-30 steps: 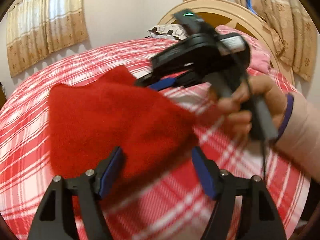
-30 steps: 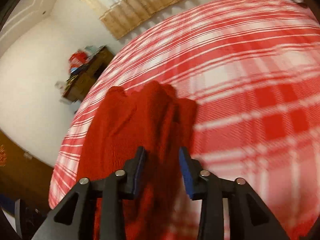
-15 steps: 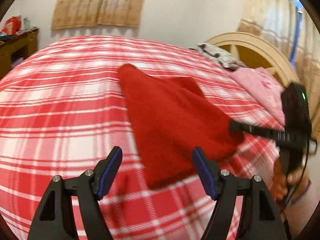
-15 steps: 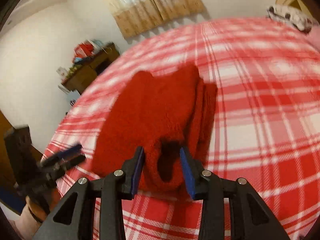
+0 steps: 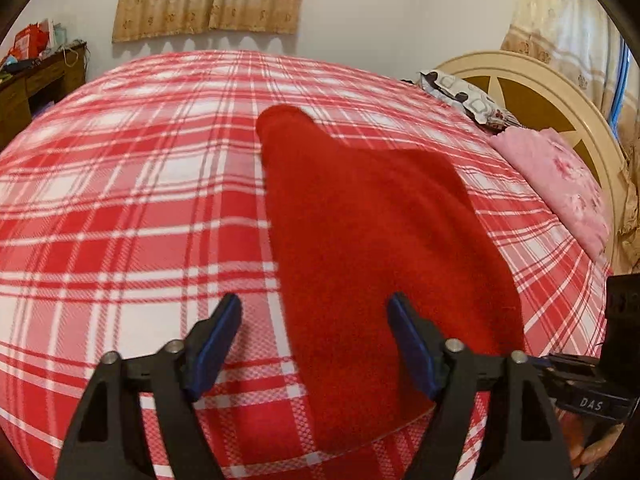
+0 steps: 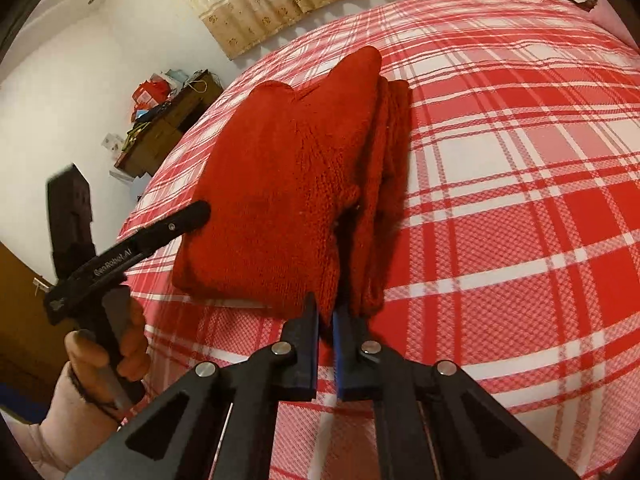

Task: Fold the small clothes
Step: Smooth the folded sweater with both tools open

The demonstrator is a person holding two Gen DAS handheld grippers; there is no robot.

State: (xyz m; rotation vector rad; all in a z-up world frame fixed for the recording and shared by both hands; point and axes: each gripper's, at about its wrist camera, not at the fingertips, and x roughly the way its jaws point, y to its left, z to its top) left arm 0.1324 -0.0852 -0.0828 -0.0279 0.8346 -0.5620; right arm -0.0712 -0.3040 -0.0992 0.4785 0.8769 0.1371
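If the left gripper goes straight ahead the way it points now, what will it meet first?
Probably the red knit garment: its near left edge lies between the open left gripper pads, on the plaid bedspread. Depth is unclear.

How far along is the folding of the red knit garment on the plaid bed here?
Done: the red knit garment already lies doubled on the plaid bedspread, layered edges stacked along one side. In hand: the right tool has just closed on its near hem, while the left tool has been opening, garment edge between its fingers unpinched. Left: likely another fold and smoothing.
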